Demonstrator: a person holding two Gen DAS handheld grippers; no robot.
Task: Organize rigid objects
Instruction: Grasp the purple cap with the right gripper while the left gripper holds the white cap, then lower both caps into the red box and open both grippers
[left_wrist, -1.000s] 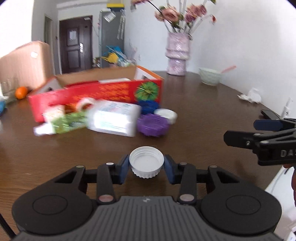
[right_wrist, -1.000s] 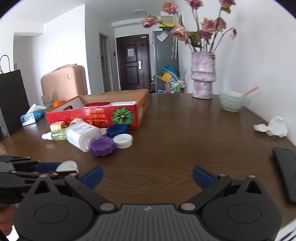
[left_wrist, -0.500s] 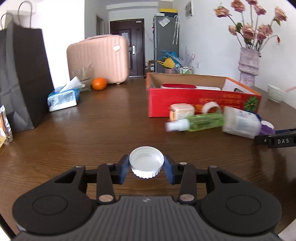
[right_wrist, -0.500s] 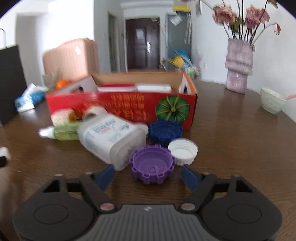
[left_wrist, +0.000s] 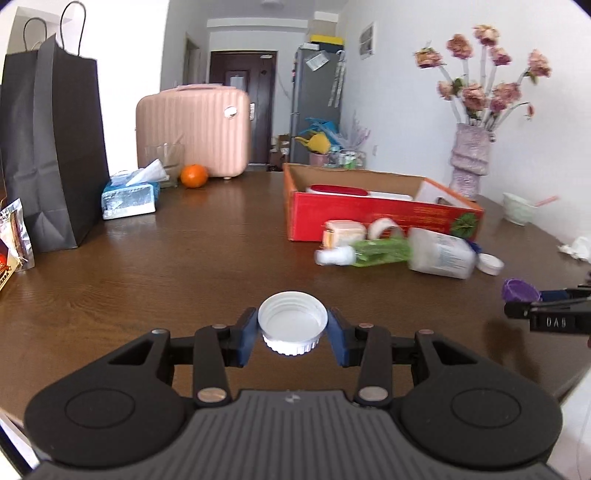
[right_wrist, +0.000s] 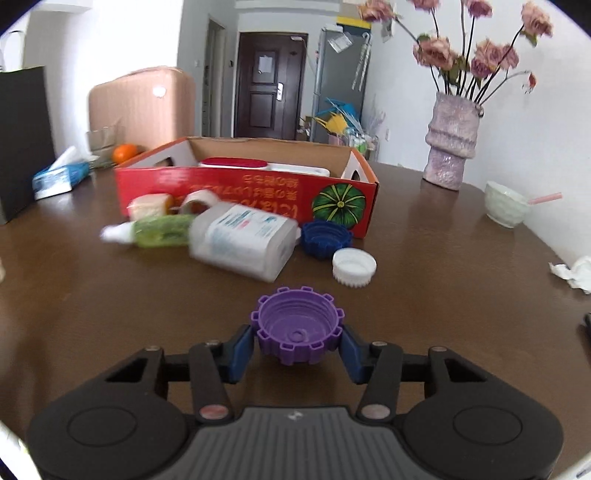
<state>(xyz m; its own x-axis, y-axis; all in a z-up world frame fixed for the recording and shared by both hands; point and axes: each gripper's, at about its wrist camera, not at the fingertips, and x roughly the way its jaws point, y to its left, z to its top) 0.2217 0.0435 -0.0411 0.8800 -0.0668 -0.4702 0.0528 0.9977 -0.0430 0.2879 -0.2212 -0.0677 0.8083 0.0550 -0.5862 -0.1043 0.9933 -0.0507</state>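
Left gripper (left_wrist: 292, 332): fingers closed on a white bottle cap (left_wrist: 292, 326), open side up, held between the blue pads above the table (left_wrist: 184, 266).

Right gripper (right_wrist: 297, 341): fingers closed on a purple notched cap (right_wrist: 297, 330), open side up.

Ahead of the right fingers: white ribbed cap (right_wrist: 354, 266), blue cap (right_wrist: 325, 237), white bottle (right_wrist: 243, 240) lying on its side, green bottle (right_wrist: 155, 230), all beside the red cardboard box (right_wrist: 243, 197).
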